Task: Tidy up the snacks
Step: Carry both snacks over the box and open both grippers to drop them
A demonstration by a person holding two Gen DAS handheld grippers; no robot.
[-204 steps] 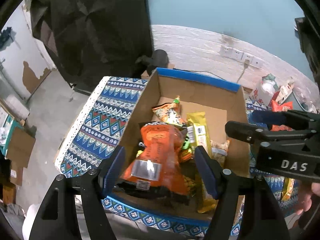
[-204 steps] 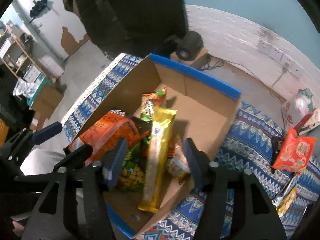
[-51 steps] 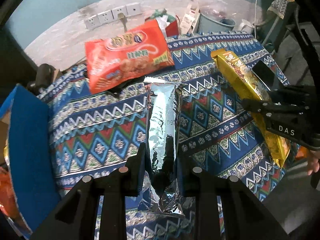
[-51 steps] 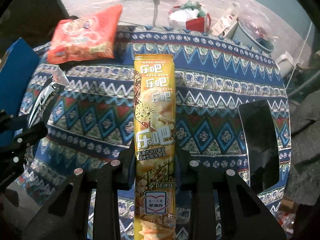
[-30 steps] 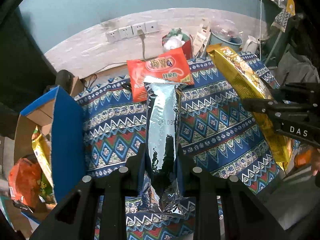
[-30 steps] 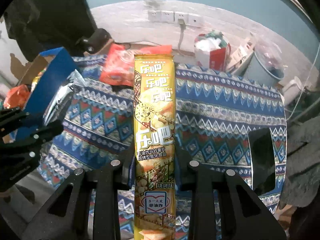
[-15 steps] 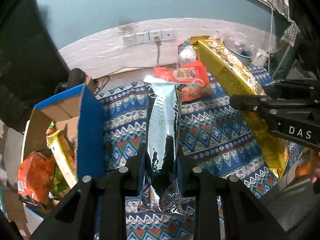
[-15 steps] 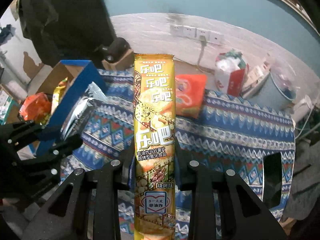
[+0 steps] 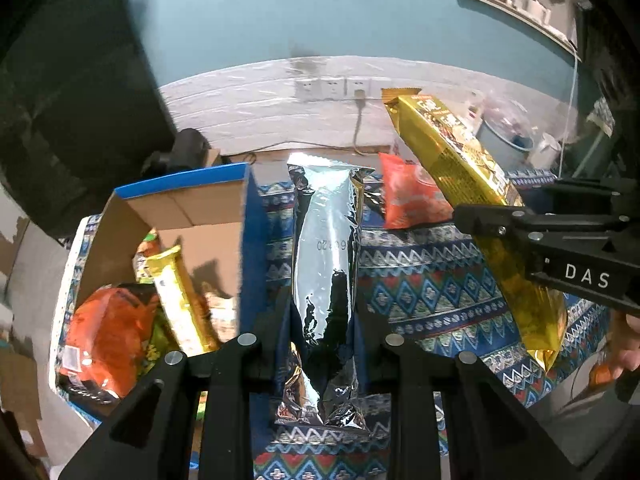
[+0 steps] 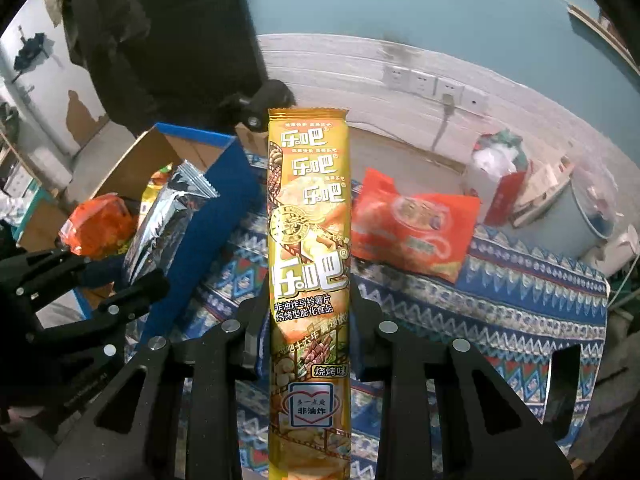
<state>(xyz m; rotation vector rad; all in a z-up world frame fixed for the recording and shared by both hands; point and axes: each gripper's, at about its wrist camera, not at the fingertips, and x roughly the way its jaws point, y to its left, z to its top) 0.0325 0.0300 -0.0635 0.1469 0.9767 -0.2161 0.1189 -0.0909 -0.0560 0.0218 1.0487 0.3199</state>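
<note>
My left gripper (image 9: 323,312) is shut on a long silver foil snack pack (image 9: 326,264), held upright above the patterned cloth, just right of the cardboard box (image 9: 200,208). The pack also shows in the right wrist view (image 10: 160,232). My right gripper (image 10: 310,320) is shut on a long yellow chip pack (image 10: 310,248), also seen in the left wrist view (image 9: 460,184). The box with blue rim (image 10: 224,168) holds an orange bag (image 9: 108,328), a yellow pack (image 9: 180,300) and other snacks. A red snack bag (image 10: 416,228) lies on the cloth behind.
The blue patterned tablecloth (image 10: 520,300) covers the table. A dark flat object (image 10: 568,384) lies at the right edge. A red-white bag (image 10: 496,172), a grey bucket (image 10: 576,220) and wall sockets (image 10: 436,84) stand behind the table.
Both grippers have risen and swung left toward the box with their packs still gripped. The box now fills more of the left side of both views.
</note>
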